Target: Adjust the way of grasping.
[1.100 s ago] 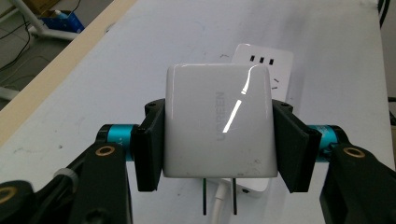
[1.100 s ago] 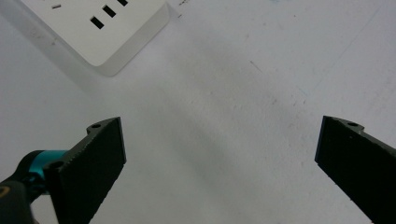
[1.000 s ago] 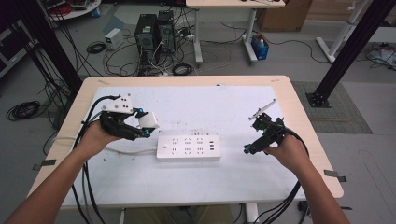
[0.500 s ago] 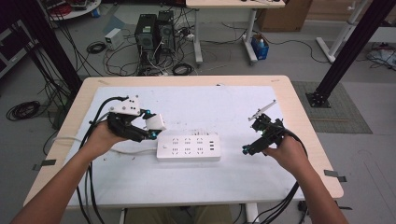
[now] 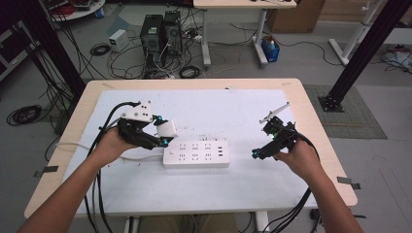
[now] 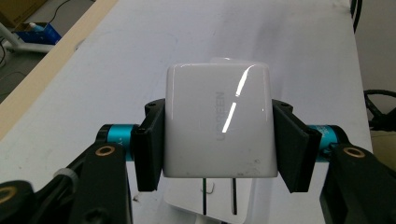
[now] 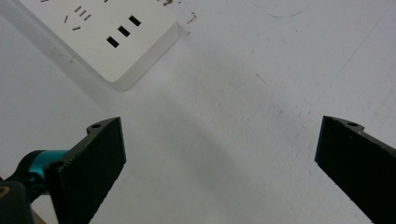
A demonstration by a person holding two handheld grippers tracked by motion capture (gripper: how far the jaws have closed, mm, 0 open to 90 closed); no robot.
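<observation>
My left gripper (image 5: 162, 134) is shut on a white plug-in charger (image 5: 166, 128), held just above the left end of a white power strip (image 5: 197, 154). In the left gripper view the black pads (image 6: 150, 144) press both sides of the charger (image 6: 218, 126). Its two metal prongs (image 6: 218, 195) point down at the strip (image 6: 187, 205) right below. My right gripper (image 5: 262, 143) hovers off the strip's right end with its jaws wide apart and nothing between them. The right gripper view looks down past that gripper (image 7: 219, 163) at bare white mat, with the strip's corner (image 7: 107, 32) at the upper left.
A white mat (image 5: 233, 116) covers the wooden table (image 5: 311, 111). The strip's cord (image 5: 73, 144) runs off to the left. Black cables trail from both grippers over the near edge. On the floor beyond stand computer towers (image 5: 160, 34) and loose cables.
My left gripper has carried the charger a little to the right, toward the strip's left end. The right gripper has stayed where it was.
</observation>
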